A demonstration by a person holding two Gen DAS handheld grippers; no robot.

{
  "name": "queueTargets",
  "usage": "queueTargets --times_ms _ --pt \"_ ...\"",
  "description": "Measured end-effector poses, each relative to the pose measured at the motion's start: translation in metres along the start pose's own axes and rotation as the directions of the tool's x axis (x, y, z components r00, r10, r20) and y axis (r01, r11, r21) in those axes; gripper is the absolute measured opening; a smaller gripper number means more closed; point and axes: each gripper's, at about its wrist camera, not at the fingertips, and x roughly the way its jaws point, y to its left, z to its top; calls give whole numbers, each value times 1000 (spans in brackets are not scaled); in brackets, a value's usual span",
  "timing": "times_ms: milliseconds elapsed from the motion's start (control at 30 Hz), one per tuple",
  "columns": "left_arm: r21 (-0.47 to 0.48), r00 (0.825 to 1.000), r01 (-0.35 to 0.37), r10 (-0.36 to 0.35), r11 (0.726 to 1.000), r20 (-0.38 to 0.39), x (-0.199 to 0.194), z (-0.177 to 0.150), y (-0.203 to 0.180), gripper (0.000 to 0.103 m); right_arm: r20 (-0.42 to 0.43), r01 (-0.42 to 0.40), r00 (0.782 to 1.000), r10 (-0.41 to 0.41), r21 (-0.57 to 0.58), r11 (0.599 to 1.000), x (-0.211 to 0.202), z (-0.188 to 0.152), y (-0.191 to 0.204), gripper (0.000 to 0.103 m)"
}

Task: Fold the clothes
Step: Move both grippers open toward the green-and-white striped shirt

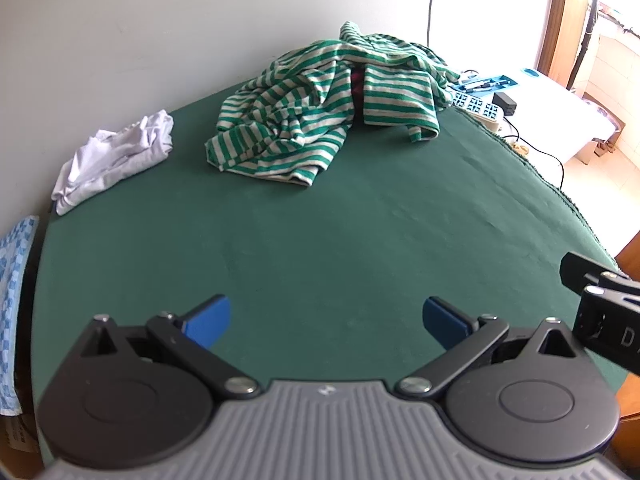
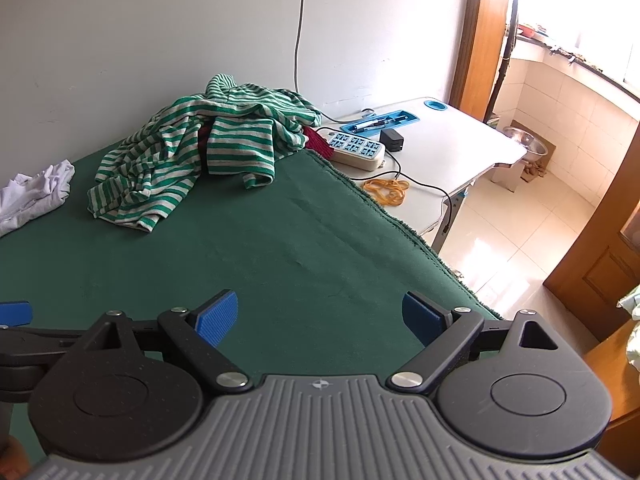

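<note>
- The green-and-white striped garment (image 1: pixel 312 116) is seen crumpled in a heap at about 12 o'clock on the green table cover (image 1: pixel 340 240), against the wall.
- A white garment (image 1: pixel 116 156) is bunched at 10 o'clock.
- The left gripper (image 1: pixel 326 320) and right gripper (image 2: pixel 320 314) are both held wide apart, with nothing between the pads.
- The striped cloth is judged soft, light and limp; a hem edge or corner near 6 o'clock of the heap is best pinched.
</note>
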Motion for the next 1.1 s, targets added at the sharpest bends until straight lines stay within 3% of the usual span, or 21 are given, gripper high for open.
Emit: queueTargets --times_ms 767,967,1100 --pt "59 999 14 -12 998 -34 29 9 -1 102 -69 37 997 -37 9 999 29 -2 5 92" --pt "51 998 -45 47 998 -45 49 28 -13 102 -93 -10 996 7 -30 999 59 17 1 91" --pt "7 997 -41 41 999 -71 66 43 -21 102 -97 -50 994 46 -43 998 79 31 -9 91"
